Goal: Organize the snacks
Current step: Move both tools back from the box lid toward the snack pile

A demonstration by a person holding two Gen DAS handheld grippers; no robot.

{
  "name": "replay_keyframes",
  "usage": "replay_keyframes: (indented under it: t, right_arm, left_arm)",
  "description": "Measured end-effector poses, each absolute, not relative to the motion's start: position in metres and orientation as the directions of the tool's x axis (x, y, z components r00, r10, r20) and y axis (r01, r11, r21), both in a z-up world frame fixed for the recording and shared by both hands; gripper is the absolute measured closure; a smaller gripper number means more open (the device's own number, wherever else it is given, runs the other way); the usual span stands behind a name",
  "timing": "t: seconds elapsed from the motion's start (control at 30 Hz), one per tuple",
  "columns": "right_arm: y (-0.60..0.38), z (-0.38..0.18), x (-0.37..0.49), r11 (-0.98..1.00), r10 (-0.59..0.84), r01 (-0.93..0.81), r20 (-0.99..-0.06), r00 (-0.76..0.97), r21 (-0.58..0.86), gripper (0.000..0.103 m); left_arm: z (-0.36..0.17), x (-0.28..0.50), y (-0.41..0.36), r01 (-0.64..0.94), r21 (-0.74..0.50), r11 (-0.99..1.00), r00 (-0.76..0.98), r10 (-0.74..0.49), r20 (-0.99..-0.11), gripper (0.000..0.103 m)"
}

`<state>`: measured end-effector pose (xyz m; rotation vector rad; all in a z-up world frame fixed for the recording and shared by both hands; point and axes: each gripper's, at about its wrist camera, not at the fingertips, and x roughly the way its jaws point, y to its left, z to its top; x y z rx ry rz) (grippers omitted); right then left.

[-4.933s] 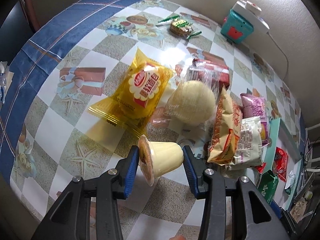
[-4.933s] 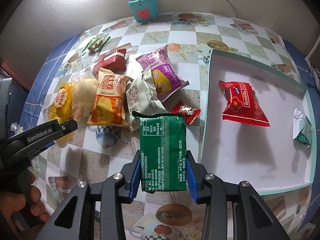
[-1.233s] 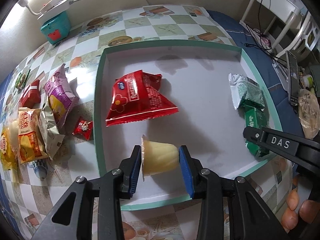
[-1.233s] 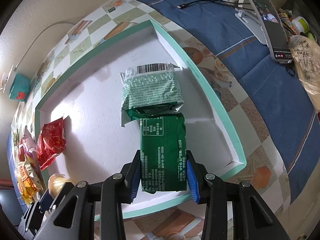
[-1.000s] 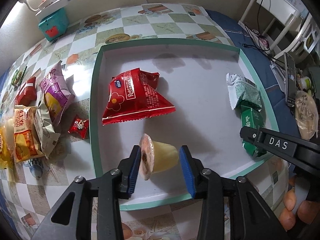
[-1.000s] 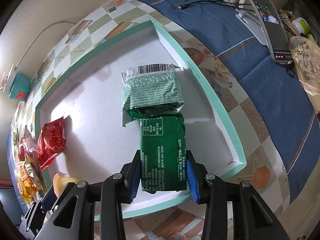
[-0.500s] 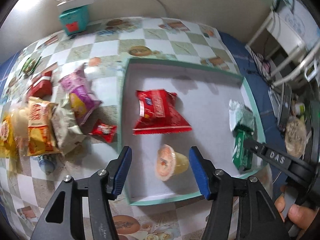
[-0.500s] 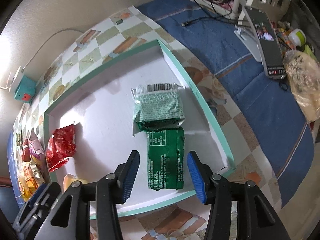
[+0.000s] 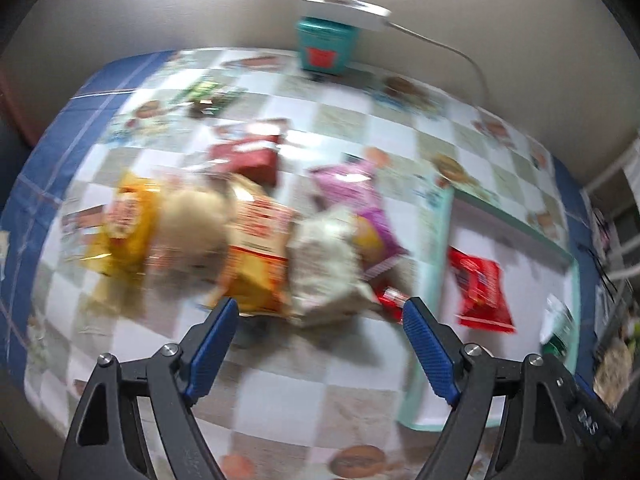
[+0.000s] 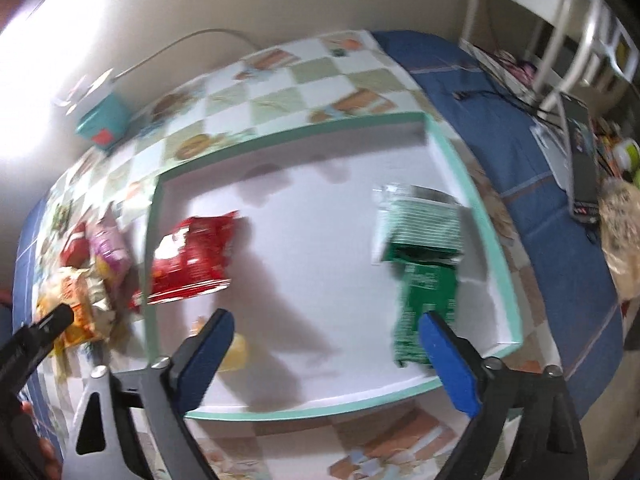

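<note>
Both tools are empty, jaws opening. The left tool (image 9: 320, 344) hangs over the snack pile (image 9: 256, 240), which fills the middle of its frame just above the pads; the orange packet (image 9: 260, 256) stands long-axis upright nearest them. The right tool (image 10: 326, 352) frames the tray (image 10: 472, 184) in its view, farther from the pile, so the left looks nearer.

Table (image 9: 344, 364) under a checked, blue-bordered cloth. Directly on it: loose snack packets (image 9: 256, 248), a teal box (image 9: 326, 46), a white teal-rimmed tray (image 10: 494, 240).
</note>
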<state>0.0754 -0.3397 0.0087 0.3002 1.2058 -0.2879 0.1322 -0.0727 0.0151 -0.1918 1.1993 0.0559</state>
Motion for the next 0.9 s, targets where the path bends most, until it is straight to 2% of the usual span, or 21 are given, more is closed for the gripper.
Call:
replay_keyframes:
  t: [0.1,0.17,0.43,0.53,0.77,0.9]
  right_arm:
    - [-0.322,0.011,0.078,0.938,-0.045,0.337,-0.938,0.344,0.079,0.000]
    - [-0.311,0.011,0.082,0.945,-0.026,0.315,-0.935,0.353,0.092,0.000]
    - [-0.272,0.021,0.094,0.958,0.010,0.256,-0.911,0.413,0.127,0.000]
    - [-0.254,0.023,0.102,0.964,0.025,0.229,-0.904,0.427,0.135,0.000]
    - [-0.200,0.023,0.127,0.984,0.071,0.119,-0.899,0.432,0.135,0.000]
    - [-0.174,0.020,0.140,0.989,0.091,0.067,-0.897,0.432,0.133,0.000]
  left_arm:
    - [0.018,0.132,-0.047,-0.197,-0.108,0.975,0.379,-0.026,-0.925,0.017]
    - [0.020,0.132,-0.029,-0.232,-0.111,0.966,0.389,-0.012,-0.921,0.012]
    - [0.022,0.132,0.037,-0.362,-0.160,0.918,0.413,0.004,-0.911,0.011]
    - [0.024,0.133,0.059,-0.397,-0.180,0.900,0.435,0.012,-0.900,0.008]
    - [0.020,0.140,0.094,-0.447,-0.186,0.875,0.465,0.049,-0.884,0.007]
    - [0.014,0.147,0.110,-0.452,-0.203,0.868,0.459,0.031,-0.888,0.007]
